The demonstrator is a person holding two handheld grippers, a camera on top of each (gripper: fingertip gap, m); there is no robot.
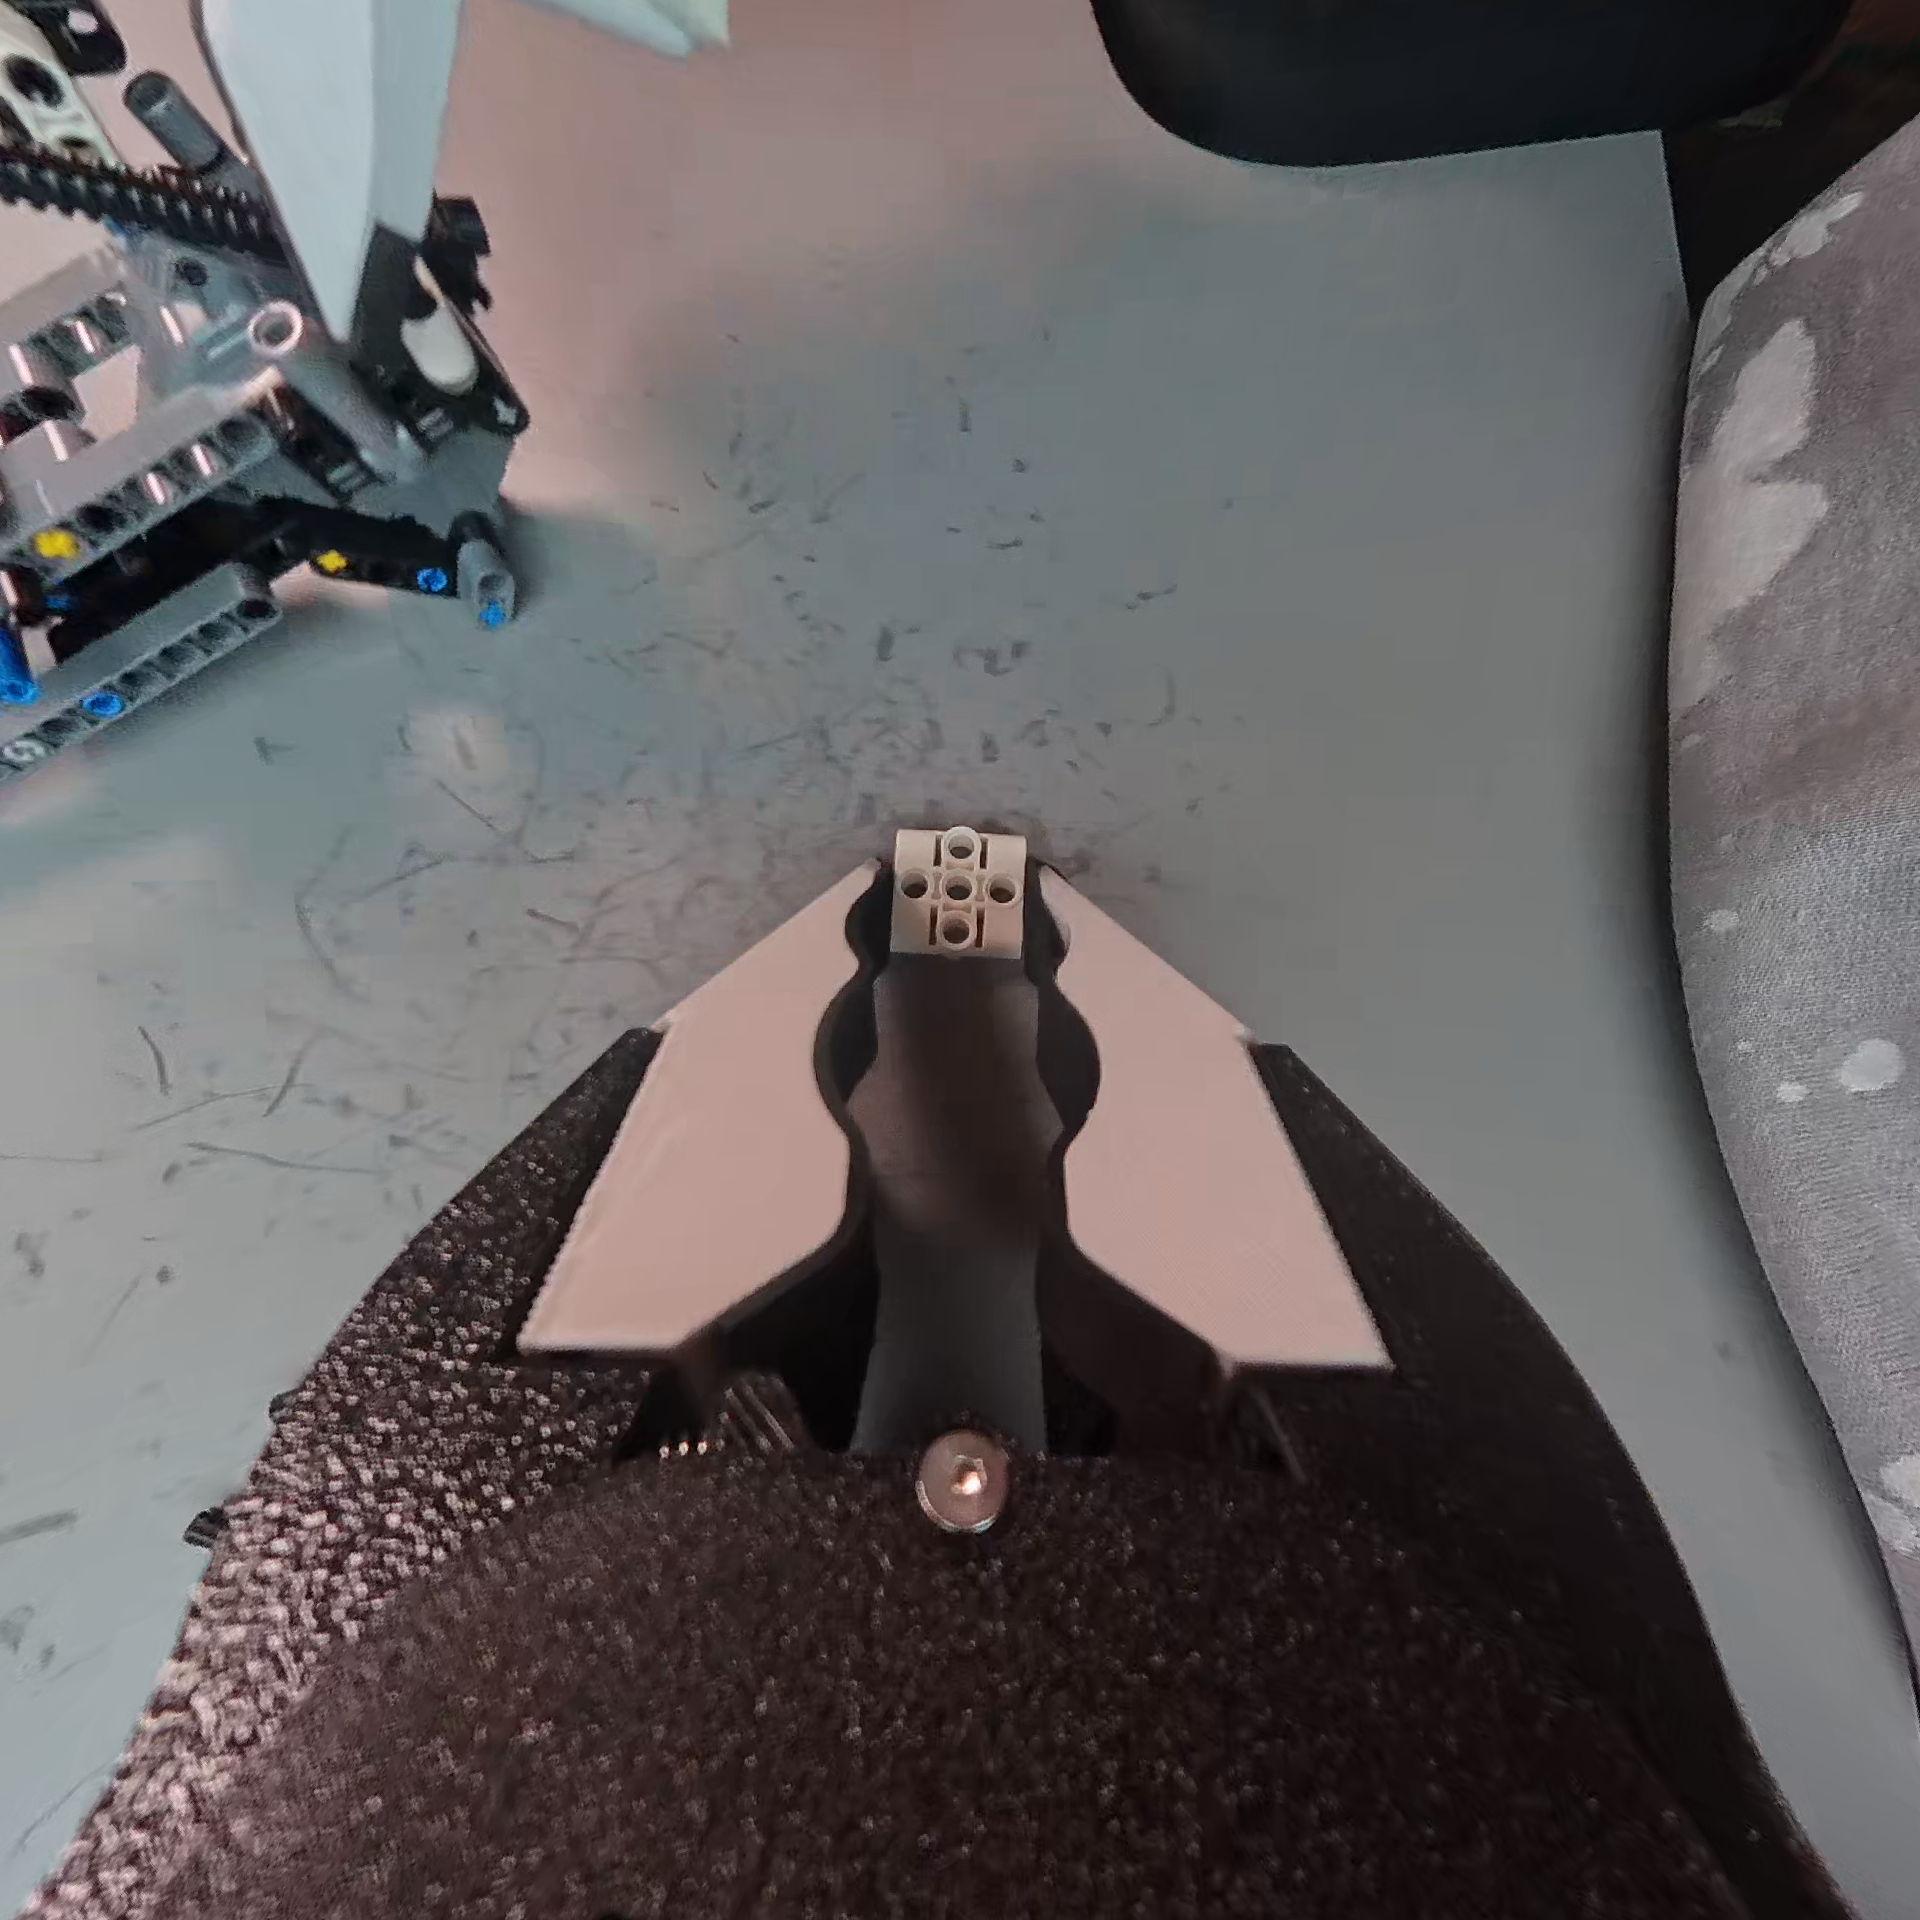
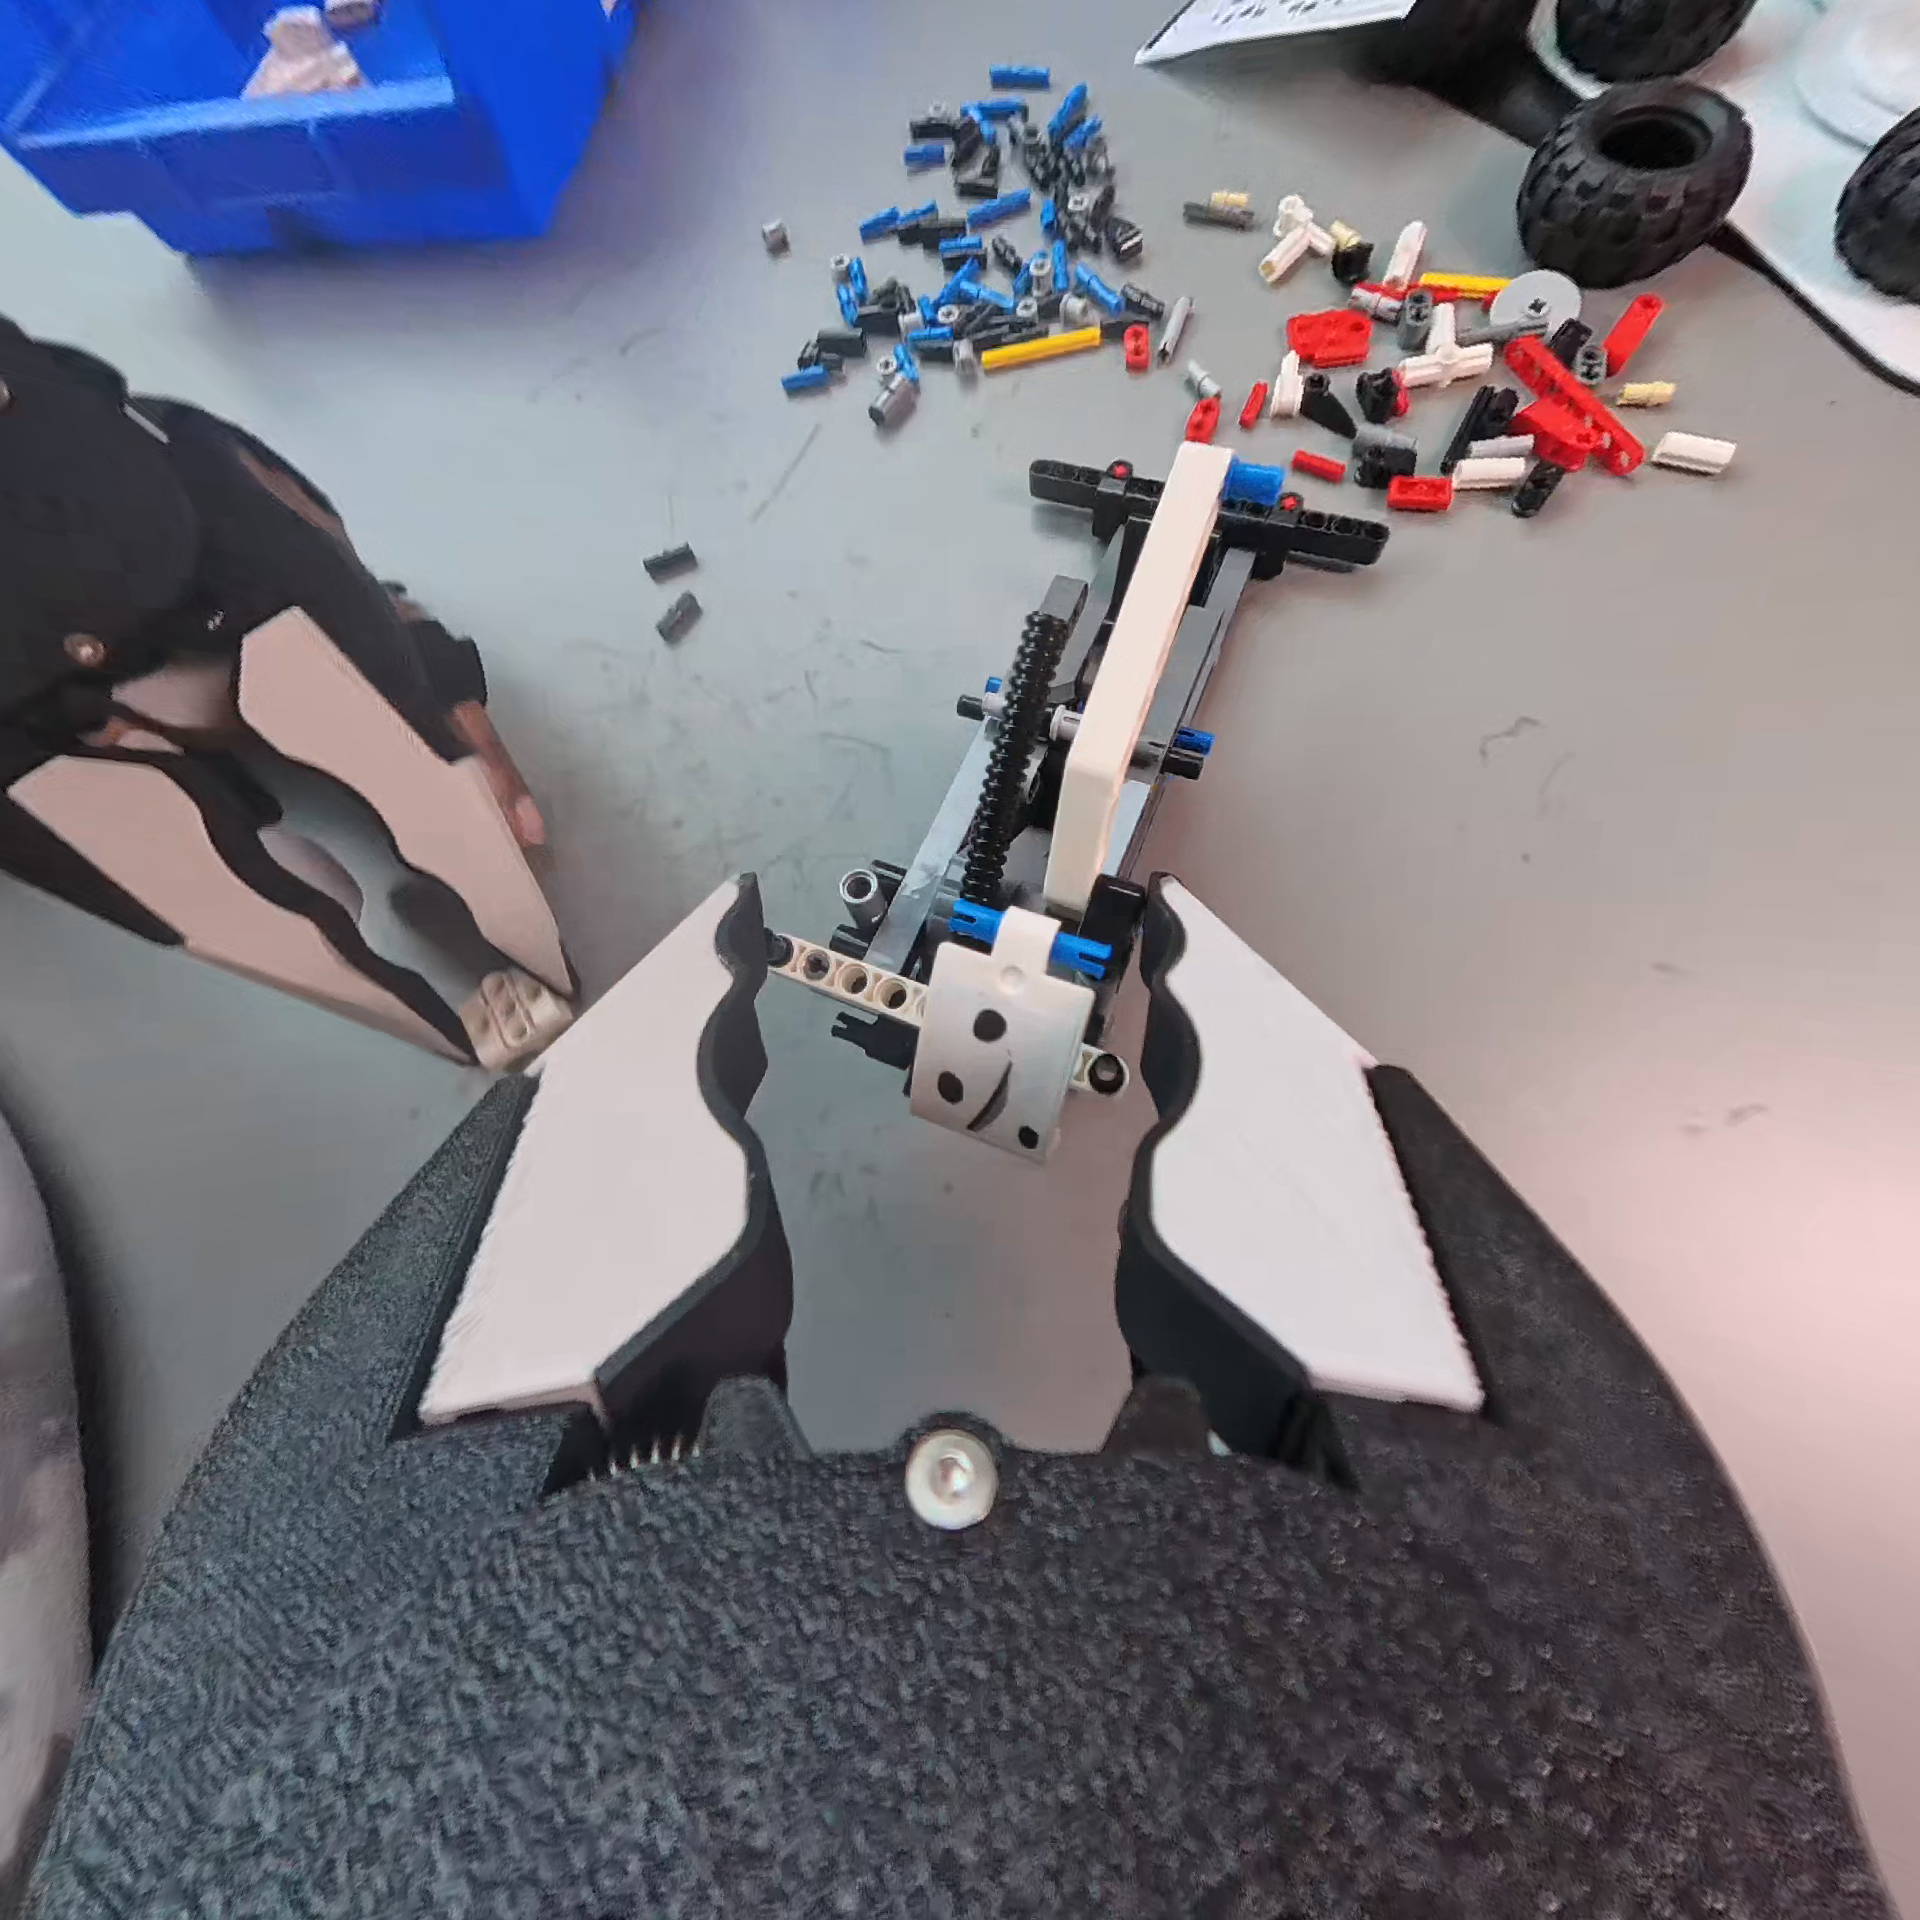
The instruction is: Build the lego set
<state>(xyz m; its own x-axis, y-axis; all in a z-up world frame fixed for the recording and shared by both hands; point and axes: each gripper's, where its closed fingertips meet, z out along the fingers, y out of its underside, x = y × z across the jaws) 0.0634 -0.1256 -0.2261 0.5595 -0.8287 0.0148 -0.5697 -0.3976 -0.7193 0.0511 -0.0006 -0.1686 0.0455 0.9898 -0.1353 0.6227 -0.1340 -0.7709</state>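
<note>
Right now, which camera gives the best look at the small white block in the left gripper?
Left wrist view: the white block faces the lens, holes visible, pinched at the left gripper tips. Right wrist view shows it small, edge-on.

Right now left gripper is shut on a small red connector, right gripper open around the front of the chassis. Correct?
One error: the connector in the left gripper is pale beige, not red, as the left wrist view shows. The rest stands: the left is shut on it, and the right gripper is open around the front of the chassis.
</note>
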